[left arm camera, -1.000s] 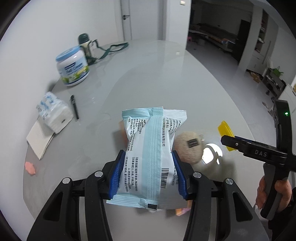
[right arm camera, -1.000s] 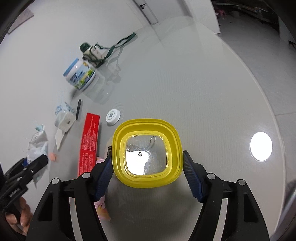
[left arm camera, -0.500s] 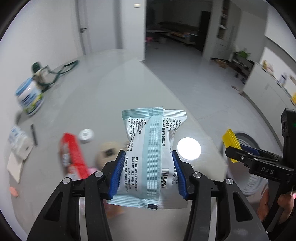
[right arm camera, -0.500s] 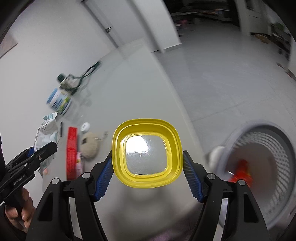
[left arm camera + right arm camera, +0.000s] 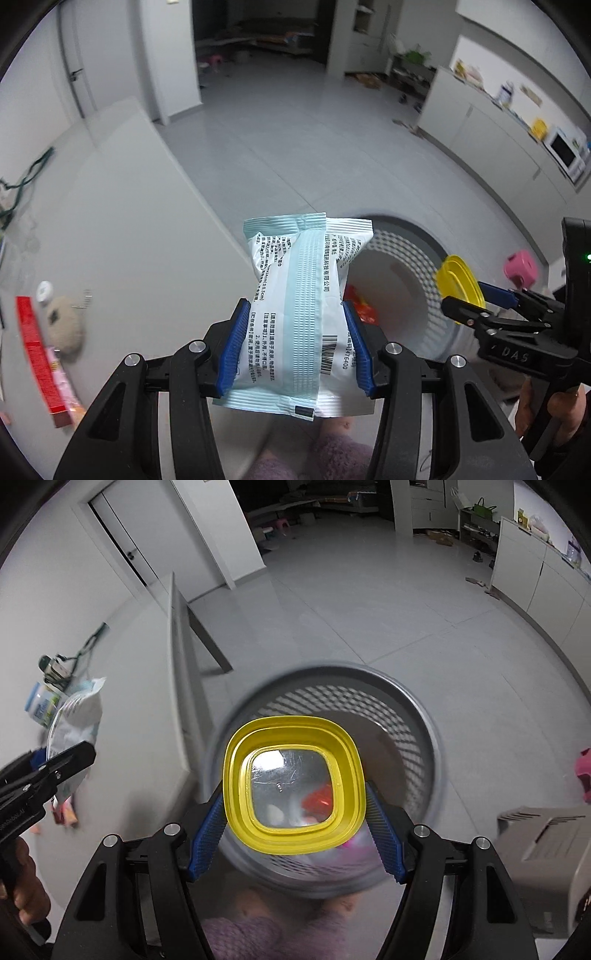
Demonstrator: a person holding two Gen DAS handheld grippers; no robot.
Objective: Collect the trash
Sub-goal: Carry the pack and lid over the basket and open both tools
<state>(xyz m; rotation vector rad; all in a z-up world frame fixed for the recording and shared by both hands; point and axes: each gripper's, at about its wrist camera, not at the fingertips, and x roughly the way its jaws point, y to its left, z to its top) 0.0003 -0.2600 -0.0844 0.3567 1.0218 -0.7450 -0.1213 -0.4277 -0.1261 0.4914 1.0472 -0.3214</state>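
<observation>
Both loads have been swung off the worktop (image 5: 140, 229) to the bin (image 5: 424, 716): packet (image 5: 303, 314) clamped in left tongs (image 5: 295, 350), yellow lid (image 5: 293, 782) clamped in right tongs (image 5: 295, 838), so dropping looks next.

both black plastic two-finger grippers (image 5: 295, 347) (image 5: 295, 834) carry ribbed blue pads (image 5: 232, 347) inside silver-screwed fingers; one body reads "das".

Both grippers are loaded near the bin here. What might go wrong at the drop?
The right gripper holds the yellow lid over the mesh bin, but near its table-side rim, so it may fall outside. The packet in the left gripper seems short of the opening. The frames are blurred, so aim is uncertain.
</observation>
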